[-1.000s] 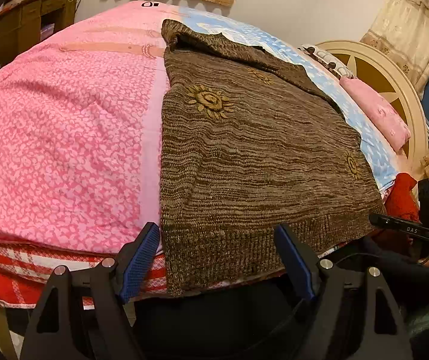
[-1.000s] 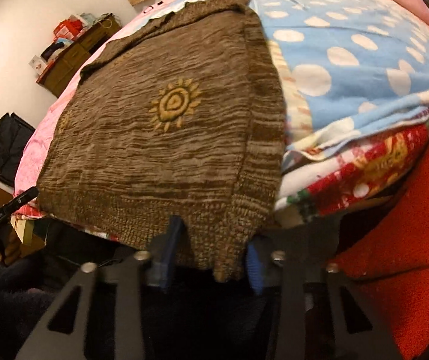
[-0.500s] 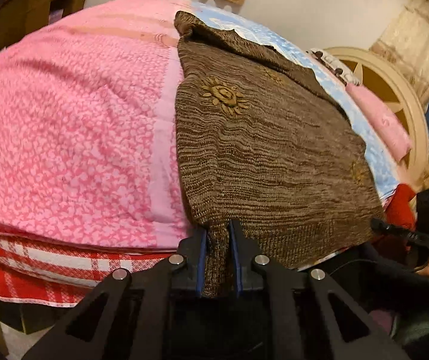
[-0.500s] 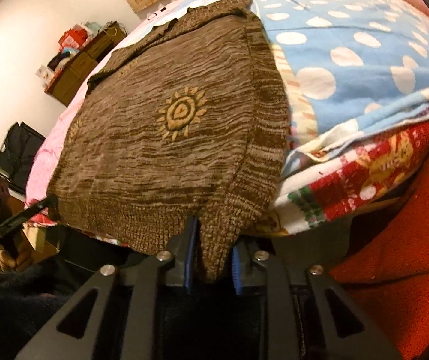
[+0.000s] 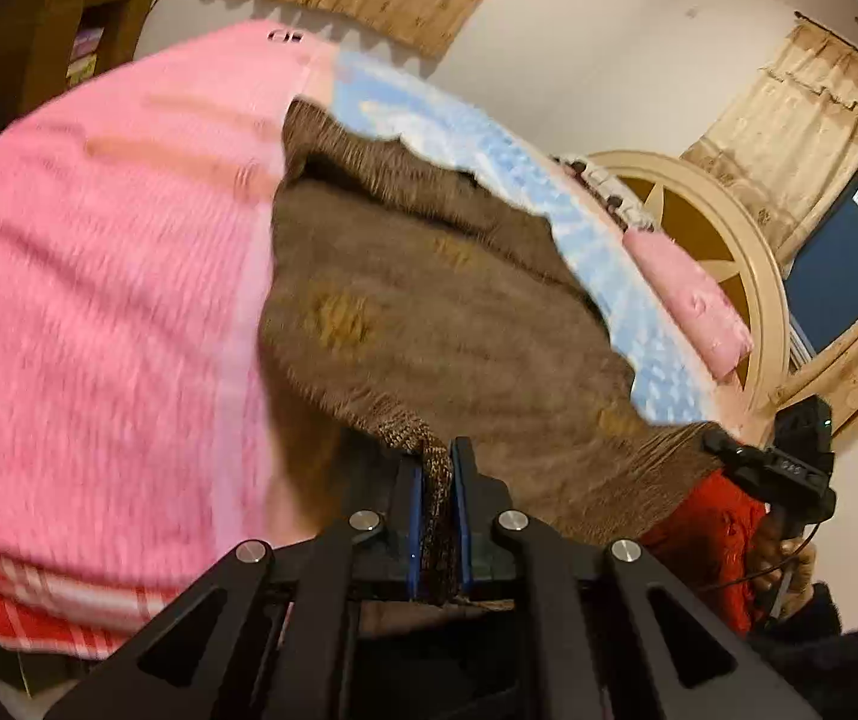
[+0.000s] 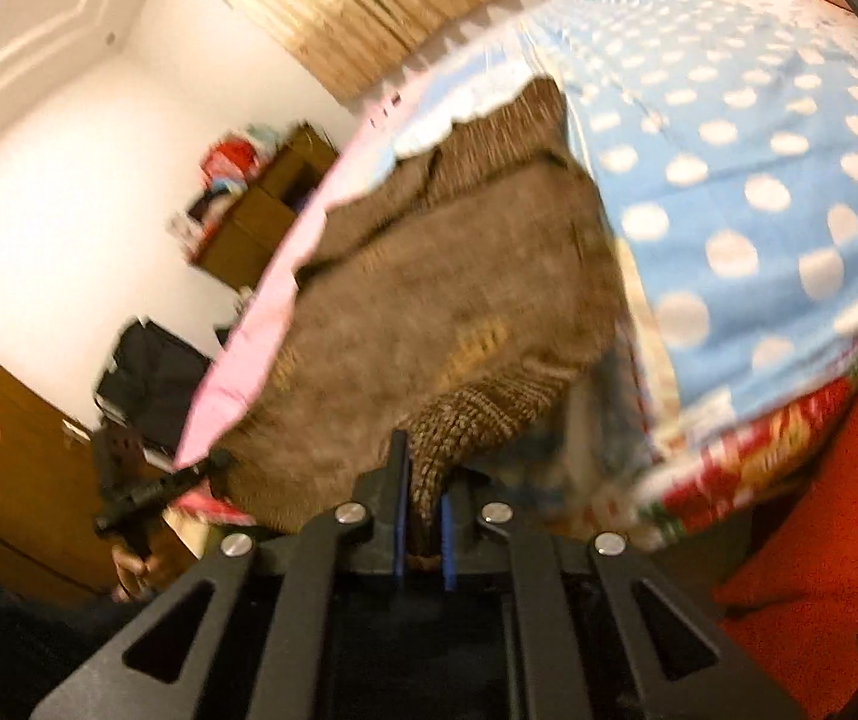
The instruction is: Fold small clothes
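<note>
My left claw (image 5: 436,483) is pinched down tight on the ribbed hem of the brown sweater (image 5: 459,324), the knit squeezed into a narrow band between the two blue pads (image 5: 415,516) with no gap to spare. From that grip the hem corner rises off the bed (image 5: 99,300) and the rest of the garment runs away from me, blurred, lying across the seam where the pink quilt (image 5: 69,252) meets the blue dotted cover (image 5: 597,240). The far collar end rests flat near the head of the bed. My right claw (image 6: 423,498) is closed just as narrowly on the other hem corner of the sweater (image 6: 459,276); the thick rib stitches bunch up just above its fingers (image 6: 396,480) and drop down between them. In the right wrist view the knit body slopes up and away from the claw, with the blue dotted cover (image 6: 759,180) to its right and the pink quilt (image 6: 261,324) along its left edge. Each claw shows in the other's camera: the right claw (image 5: 783,468) sits at the far right end of the hem in the left view, and the left claw (image 6: 153,489) at the lower left in the right view. A red cloth (image 6: 837,510) hangs at the bed's near right side. A cream round headboard (image 5: 729,252) stands beyond a pink pillow (image 5: 693,300).
</note>
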The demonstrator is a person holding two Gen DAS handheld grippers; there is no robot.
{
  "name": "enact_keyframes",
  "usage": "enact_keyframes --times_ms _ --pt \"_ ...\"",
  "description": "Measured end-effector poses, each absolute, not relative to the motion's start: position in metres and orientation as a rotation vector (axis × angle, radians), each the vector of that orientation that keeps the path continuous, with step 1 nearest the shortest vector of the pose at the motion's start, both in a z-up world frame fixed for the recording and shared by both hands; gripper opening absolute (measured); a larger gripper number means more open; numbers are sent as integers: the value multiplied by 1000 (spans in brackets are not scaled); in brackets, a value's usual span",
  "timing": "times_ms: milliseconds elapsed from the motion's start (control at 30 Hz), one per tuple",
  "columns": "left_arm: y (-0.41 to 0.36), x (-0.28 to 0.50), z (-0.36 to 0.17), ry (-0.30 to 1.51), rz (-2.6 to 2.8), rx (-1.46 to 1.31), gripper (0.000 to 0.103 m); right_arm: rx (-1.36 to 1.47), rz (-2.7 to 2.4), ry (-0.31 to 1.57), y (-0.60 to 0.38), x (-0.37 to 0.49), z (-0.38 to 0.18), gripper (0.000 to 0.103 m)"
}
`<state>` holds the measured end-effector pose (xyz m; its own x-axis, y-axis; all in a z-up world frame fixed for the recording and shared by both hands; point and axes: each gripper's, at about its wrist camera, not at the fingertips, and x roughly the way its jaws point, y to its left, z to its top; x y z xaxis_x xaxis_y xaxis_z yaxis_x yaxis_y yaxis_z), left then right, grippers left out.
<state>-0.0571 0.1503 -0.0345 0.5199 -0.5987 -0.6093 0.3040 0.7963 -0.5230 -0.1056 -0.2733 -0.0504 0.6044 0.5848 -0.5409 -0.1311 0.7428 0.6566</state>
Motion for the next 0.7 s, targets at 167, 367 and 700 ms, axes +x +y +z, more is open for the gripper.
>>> enact_keyframes --times_ms 167,367,700 --pt "150 -24 -13 817 -531 -388 8 654 441 784 -272 -74 -43 11" --pt "144 34 21 756 -453 -362 8 636 415 721 -276 -36 -19 11" --pt "133 181 45 710 -306 -349 8 591 306 628 -299 85 29 11"
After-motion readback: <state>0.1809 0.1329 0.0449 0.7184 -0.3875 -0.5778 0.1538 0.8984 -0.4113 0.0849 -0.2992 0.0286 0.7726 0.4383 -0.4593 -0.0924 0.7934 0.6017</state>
